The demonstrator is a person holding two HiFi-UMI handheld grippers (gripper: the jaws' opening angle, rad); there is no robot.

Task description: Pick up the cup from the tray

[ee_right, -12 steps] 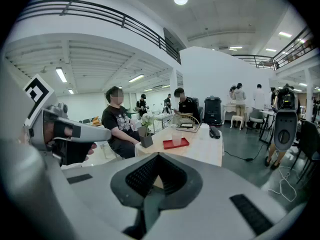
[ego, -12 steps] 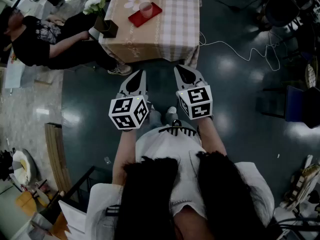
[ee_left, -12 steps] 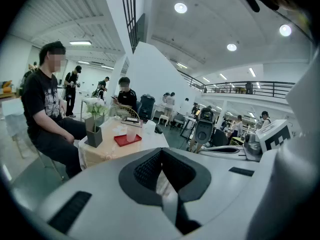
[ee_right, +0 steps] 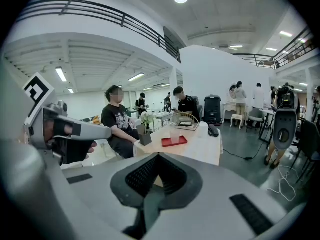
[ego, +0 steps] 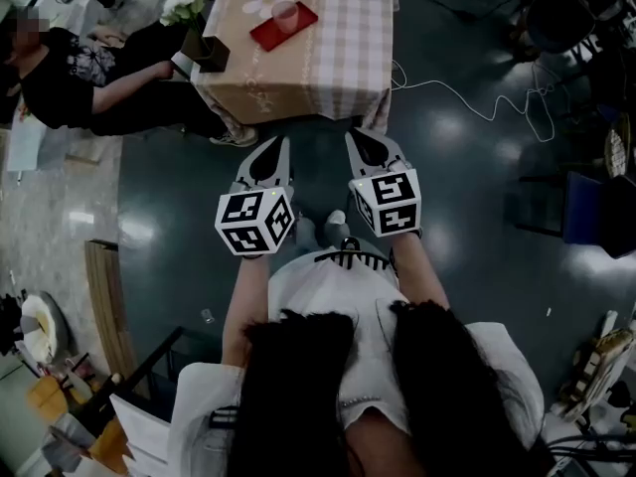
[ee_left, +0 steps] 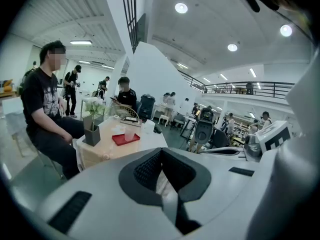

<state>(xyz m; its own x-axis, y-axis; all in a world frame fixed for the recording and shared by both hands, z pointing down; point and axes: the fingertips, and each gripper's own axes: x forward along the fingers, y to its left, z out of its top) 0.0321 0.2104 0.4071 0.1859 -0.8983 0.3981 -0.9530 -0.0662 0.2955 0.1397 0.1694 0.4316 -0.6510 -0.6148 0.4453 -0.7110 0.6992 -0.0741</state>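
Left gripper (ego: pixel 279 145) and right gripper (ego: pixel 359 139) pressed together, empty, well short of table (ego: pixel 338 63): step in, spread one around cup (ego: pixel 288 15) on tray (ego: pixel 269 37).

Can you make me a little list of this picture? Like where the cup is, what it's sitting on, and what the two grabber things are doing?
cup: see-through, upright on the tray
tray: red, flat on the table
table: checked cloth, ahead across the dark floor
left gripper: shut, empty, far short of the table
right gripper: shut, empty, beside the left one
potted plant: at the table's corner
seated person: beside the table
task: not begun, cup untouched
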